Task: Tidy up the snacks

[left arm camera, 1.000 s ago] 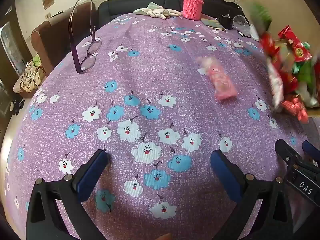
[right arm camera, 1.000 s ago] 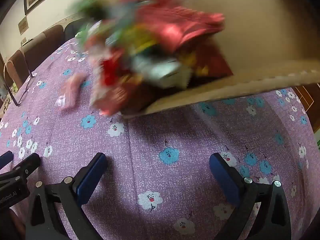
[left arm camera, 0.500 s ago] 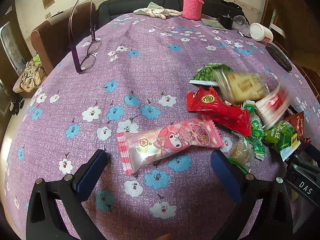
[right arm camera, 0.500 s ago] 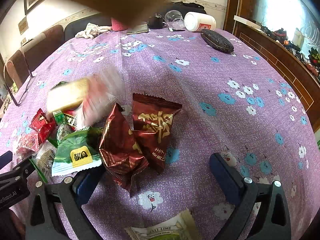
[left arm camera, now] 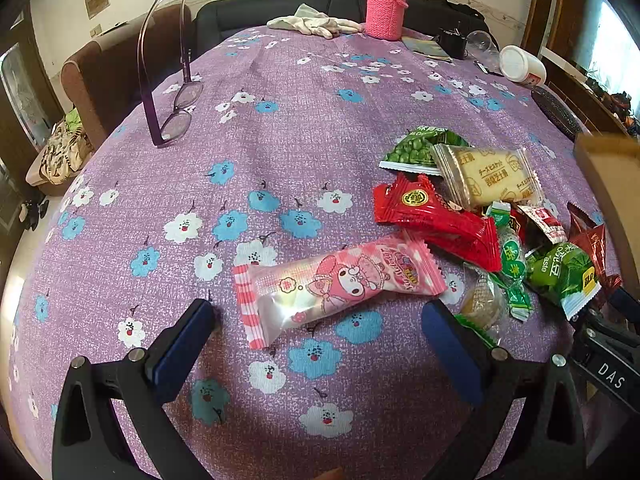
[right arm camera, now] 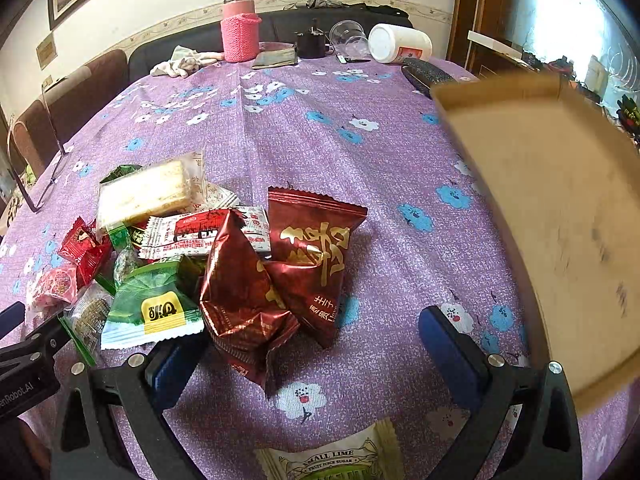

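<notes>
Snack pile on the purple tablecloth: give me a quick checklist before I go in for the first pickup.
1. Left claw open and empty: ok.
2. Right claw open and empty: ok.
3. Pink cartoon packet lying apart from the heap, just ahead of the left claw, nothing on top: ok.
4. Two dark red packets free to grab singly: not ok, they overlap each other.
5. Cardboard box set down and steady as a drop spot: cannot tell, it looks blurred and tilted at the right edge.
6. Glasses well clear of the snacks: ok.
</notes>
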The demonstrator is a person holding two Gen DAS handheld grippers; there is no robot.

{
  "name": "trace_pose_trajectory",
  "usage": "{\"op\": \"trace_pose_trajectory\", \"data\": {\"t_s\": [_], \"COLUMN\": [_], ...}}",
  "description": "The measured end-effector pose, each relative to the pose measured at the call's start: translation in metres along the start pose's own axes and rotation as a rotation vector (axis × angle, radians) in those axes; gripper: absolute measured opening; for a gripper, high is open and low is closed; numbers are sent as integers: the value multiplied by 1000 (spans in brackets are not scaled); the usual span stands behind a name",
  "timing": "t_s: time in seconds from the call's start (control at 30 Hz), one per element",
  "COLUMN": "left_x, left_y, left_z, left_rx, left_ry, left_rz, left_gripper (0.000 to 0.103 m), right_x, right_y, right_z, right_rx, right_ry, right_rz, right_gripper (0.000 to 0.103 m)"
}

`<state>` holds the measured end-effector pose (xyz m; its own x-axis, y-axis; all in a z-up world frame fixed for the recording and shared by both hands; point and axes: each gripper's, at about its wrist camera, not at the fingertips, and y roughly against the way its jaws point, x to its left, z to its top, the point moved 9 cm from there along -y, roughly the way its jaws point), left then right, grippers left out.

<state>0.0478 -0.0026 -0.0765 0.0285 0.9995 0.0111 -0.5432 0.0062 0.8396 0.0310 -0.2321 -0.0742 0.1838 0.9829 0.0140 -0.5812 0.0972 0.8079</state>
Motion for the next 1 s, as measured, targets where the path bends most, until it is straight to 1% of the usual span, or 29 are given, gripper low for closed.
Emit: {"op": "trace_pose_trajectory", "data": {"t_s": [0.87, 0.93, 1.0], "left_x": [0, -2, -6], "left_y": [0, 0, 1], "left_z": [0, 0, 0], "left_rx": [1, 7, 15], "left_ry": [-2, -23, -46], "left_rz": [-1, -12, -40], "left_gripper": [103, 103, 103], "right_x": [1, 1, 3], "right_y": [0, 0, 3], "right_z": [0, -1, -5], "right_rx": [0, 4, 25], "right_ry": [-1, 4, 46], "right_rz": [0, 1, 37], "right_gripper": [103, 102, 103]}}
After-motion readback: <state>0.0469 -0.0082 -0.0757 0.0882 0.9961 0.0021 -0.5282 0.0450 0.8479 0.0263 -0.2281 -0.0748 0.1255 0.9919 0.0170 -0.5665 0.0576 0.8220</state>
